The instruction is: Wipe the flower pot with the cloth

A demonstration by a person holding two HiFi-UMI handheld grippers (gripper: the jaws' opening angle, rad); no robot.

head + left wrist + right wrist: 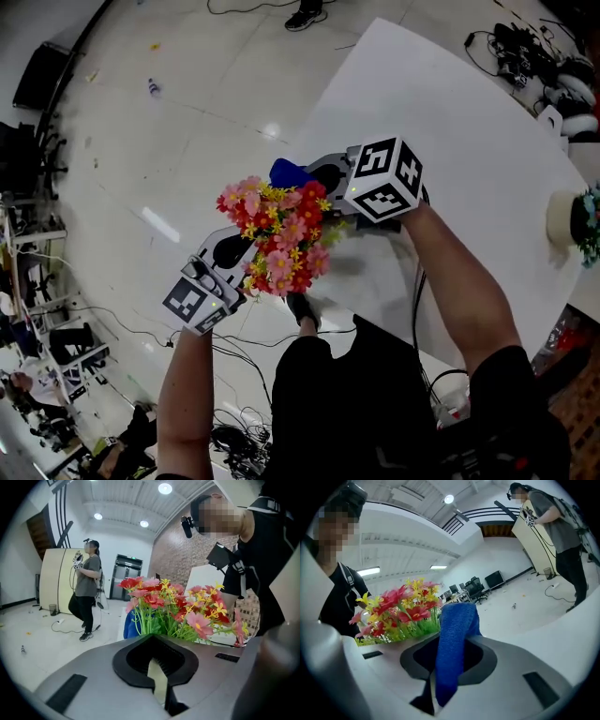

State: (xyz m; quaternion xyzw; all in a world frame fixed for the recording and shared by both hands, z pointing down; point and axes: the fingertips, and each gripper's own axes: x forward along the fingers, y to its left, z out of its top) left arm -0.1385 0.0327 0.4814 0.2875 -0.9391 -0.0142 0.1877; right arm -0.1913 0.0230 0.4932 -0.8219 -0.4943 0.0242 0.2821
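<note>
- Left tool (234, 251): jaws pressed together on a thin pale edge, judged to be the rim of the flower pot (158, 682). The pot hangs in the air off the worktop's left edge, above the floor (187, 112), and stands on nothing.
- Flower pot, contents: a dense bunch of red, pink and yellow flowers (277, 234) on green stems, rising just past the left tool's jaws. The blooms hide the pot's wall from the head view, so how clean it is cannot be told.
- Cloth (454, 634): blue and nubbly, pinched at one end, the rest standing up over the jaw mouth. It sits just beside the flowers on their right. No view shows it touching the pot.
- Right tool (436, 682): jaws clamped on the cloth, held level with the bunch and close to it.
- Task status, as judged: pot and cloth are both in grip and side by side. No wiping contact is in evidence, so the pot wall remains to be wiped.
- Worktop (469, 122): white, bare through the middle. At its right edge stands a second white pot (565, 217) holding green and pale sprigs, well apart from both tools.
</note>
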